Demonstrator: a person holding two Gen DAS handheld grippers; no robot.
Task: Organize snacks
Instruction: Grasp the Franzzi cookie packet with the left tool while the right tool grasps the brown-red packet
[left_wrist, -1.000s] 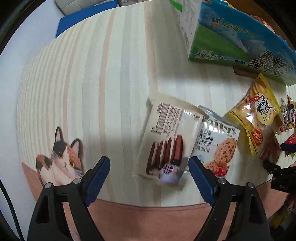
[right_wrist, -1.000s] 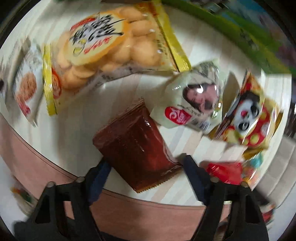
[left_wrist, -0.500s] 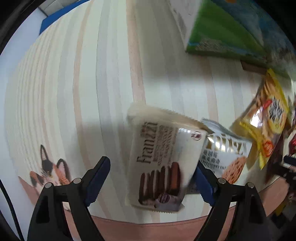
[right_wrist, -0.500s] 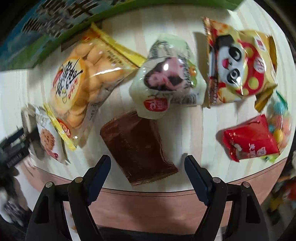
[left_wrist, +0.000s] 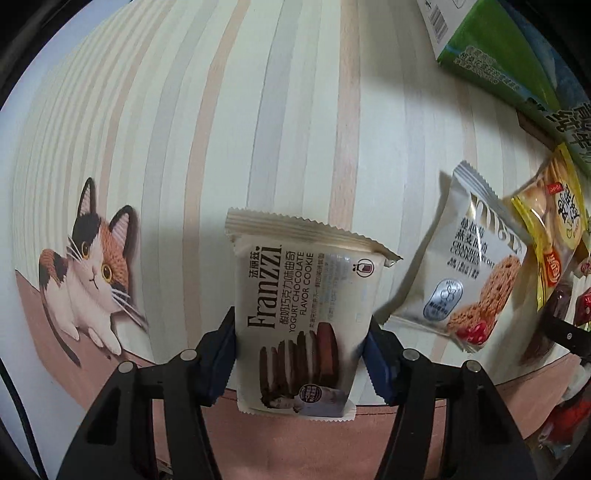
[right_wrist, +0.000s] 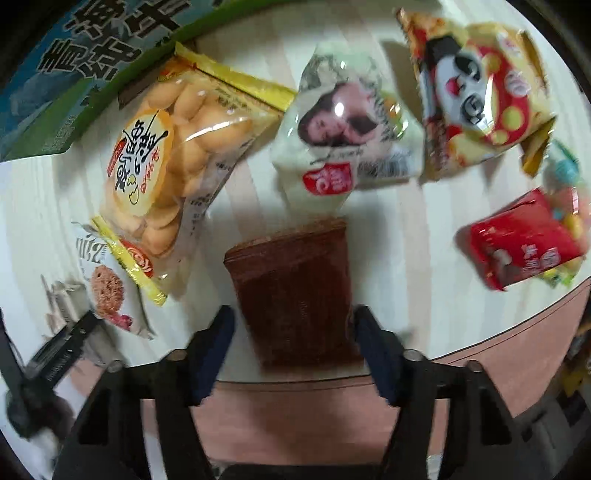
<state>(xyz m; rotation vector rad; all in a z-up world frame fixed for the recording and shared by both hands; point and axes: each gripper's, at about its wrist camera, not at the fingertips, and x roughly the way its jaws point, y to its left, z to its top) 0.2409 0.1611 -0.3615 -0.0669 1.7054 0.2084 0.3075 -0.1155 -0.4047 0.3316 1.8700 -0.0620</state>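
Brown packet (right_wrist: 295, 291) label unreadable, blurred, candy bag (right_wrist: 565, 206) half cut off

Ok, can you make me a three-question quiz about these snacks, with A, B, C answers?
1. In the left wrist view, where is the cat picture from the Franzzi packet? A left B right C on top
2. What colour are the biscuit bag edges? A purple B yellow C black
3. What is the left gripper doing to the Franzzi packet? A pinching it B nowhere near it C crushing it flat

Answers: 1 A, the cat sits left of the packet. 2 B, yellow seams frame the biscuits. 3 A, its jaws have just been closing and the pads press both sides.
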